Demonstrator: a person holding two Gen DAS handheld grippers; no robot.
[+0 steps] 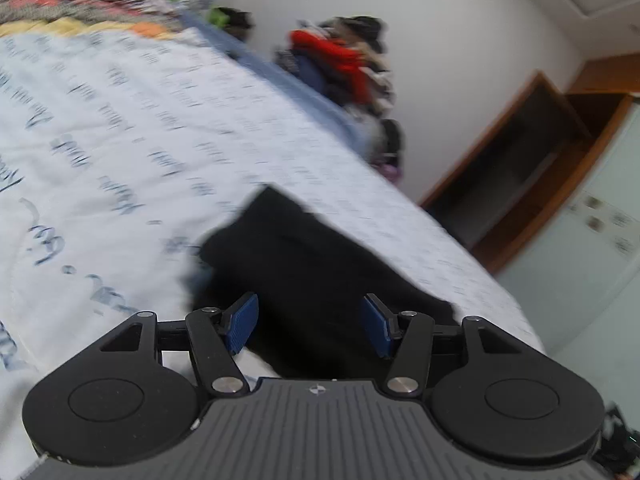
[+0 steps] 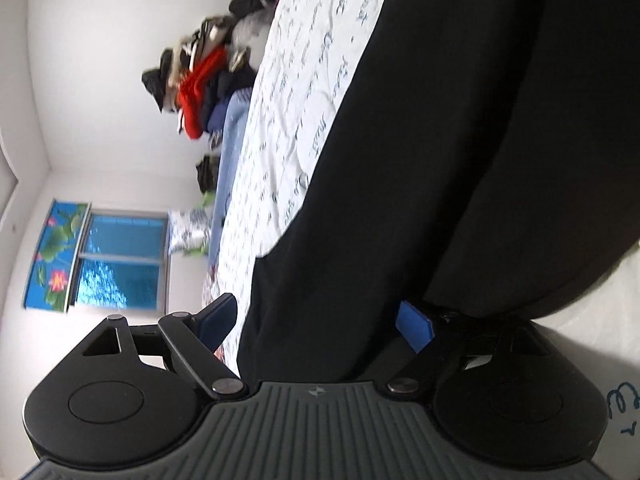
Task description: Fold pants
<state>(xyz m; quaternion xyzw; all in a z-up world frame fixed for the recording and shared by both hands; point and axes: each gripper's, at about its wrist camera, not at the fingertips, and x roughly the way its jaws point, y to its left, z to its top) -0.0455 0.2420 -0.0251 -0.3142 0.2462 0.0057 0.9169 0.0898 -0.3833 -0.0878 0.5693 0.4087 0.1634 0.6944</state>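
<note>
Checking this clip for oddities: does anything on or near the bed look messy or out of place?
Yes. A heap of clothes, red piece on top, is piled untidily beyond the bed's far edge. The black pants lie rumpled, not yet flat. Nothing looks damaged or spilled.

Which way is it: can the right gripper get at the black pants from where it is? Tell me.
Probably yes. The right gripper is open with the black pants already between its blue pads; nothing on the sheet blocks it.

Black pants [image 1: 316, 280] on script-printed bedsheet [image 1: 120, 140]
</note>
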